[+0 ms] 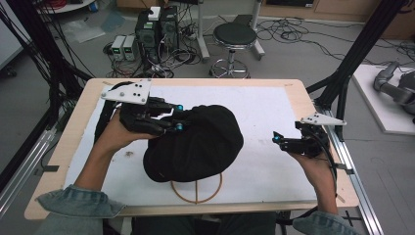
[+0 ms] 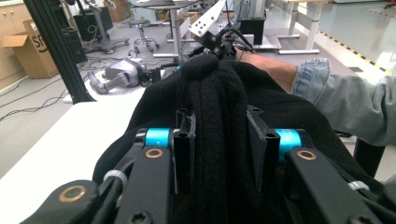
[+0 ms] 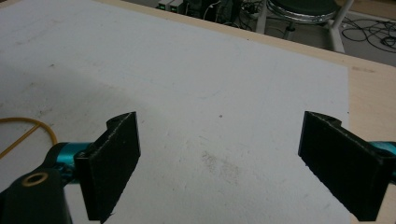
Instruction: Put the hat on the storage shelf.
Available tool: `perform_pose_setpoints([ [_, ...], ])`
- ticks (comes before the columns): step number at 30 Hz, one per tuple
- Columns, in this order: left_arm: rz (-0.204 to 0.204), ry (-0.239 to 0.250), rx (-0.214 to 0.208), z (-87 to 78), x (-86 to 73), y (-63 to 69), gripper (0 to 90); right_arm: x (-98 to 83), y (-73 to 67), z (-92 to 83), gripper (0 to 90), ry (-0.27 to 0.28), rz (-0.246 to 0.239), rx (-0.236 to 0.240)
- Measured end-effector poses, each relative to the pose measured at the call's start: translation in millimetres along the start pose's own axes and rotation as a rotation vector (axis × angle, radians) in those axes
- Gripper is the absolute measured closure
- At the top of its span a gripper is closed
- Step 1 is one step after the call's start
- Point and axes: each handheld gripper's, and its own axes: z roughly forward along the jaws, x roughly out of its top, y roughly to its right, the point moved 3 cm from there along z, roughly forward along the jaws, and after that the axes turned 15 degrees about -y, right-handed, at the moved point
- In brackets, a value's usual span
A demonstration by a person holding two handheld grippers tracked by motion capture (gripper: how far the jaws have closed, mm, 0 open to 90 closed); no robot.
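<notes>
Black hat (image 1: 195,144): a dark knitted cap sitting over a tan wire stand (image 1: 195,188) near the middle of the tabletop (image 1: 274,105), toward the person's edge; part of the stand's ring and a cross wire show below the hat's lower rim.

Left gripper (image 1: 177,117): held at the hat's upper left side, its tips against the fabric. In the left gripper view the two fingers (image 2: 185,149) stand partly closed on a raised ridge of the knit, which fills the space between them and touches both inner faces.

Hat relative to the left fingers: a pinched fold runs up between them and ends in a rounded bump (image 2: 201,65) past their tips; the rest of the hat spreads out to both sides and below.

Right gripper (image 1: 281,141): resting low over the right part of the tabletop, well apart from the hat. Its fingers (image 3: 114,158) are spread wide with nothing between them, the white mat (image 3: 224,107) showing through the gap.

Surroundings: a round black stool (image 1: 235,36) stands on the floor beyond the far edge.
</notes>
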Motion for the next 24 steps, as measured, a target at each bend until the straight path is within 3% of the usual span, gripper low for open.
perform_pose_setpoints([
  [16, -0.023, 0.005, 0.002, 1.8, -3.3, -0.9, 57.7, 0.0, -0.4, 0.5, 12.7, -0.003, 0.002, 0.000],
  [20, -0.054, 0.001, 0.003, 3.1, -3.0, -2.0, 53.6, 0.3, -0.4, 0.7, 12.7, 0.000, -0.002, -0.001],
  [24, -0.058, 0.006, -0.001, 3.4, -2.6, -1.7, 51.4, 0.1, -0.5, 0.5, 12.7, -0.002, 0.002, 0.001],
])
